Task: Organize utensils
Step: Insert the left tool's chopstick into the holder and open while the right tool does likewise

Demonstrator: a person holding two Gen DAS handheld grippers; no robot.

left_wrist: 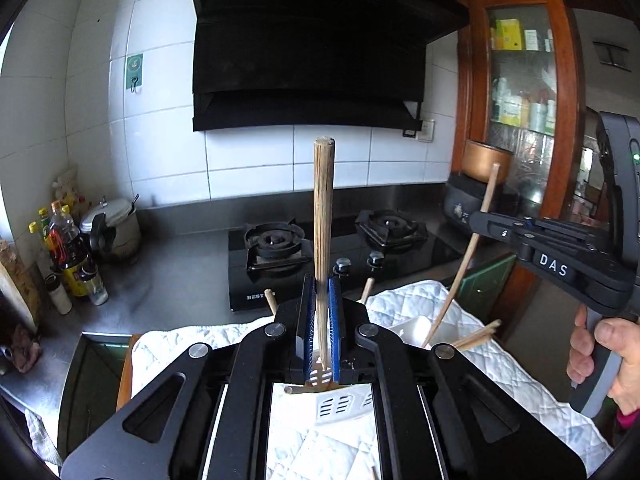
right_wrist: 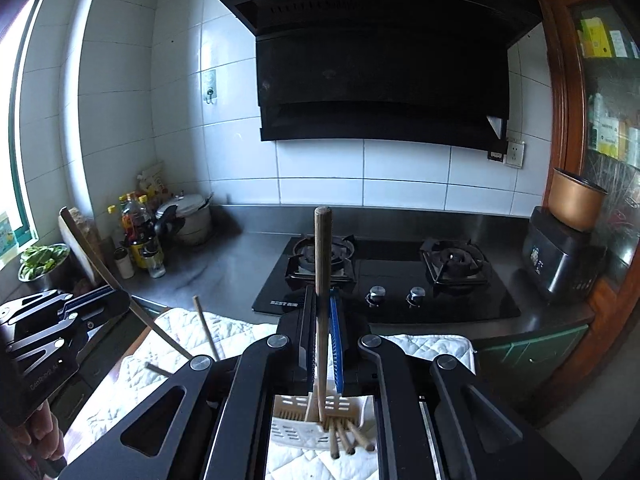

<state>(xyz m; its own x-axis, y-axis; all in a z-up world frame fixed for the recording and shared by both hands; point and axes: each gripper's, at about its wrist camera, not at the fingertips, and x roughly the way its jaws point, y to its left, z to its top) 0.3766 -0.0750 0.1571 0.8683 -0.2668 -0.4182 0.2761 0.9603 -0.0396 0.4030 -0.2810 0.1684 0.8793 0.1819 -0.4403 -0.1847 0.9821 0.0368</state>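
Two wooden utensils are in play, one per hand: the left tongs (left_wrist: 320, 300) are clamped on a slotted wooden spatula (left_wrist: 323, 216) low on its handle, and the right tongs (right_wrist: 322, 320) are clamped on another wooden-handled utensil (right_wrist: 322, 264), both held upright above the white quilted cloth (left_wrist: 500, 360) on the surface. Each looks light, stiff and dry. The right one's head is hidden, possibly resting in the white slotted holder (right_wrist: 292, 408) beside the chopsticks (right_wrist: 348, 436).
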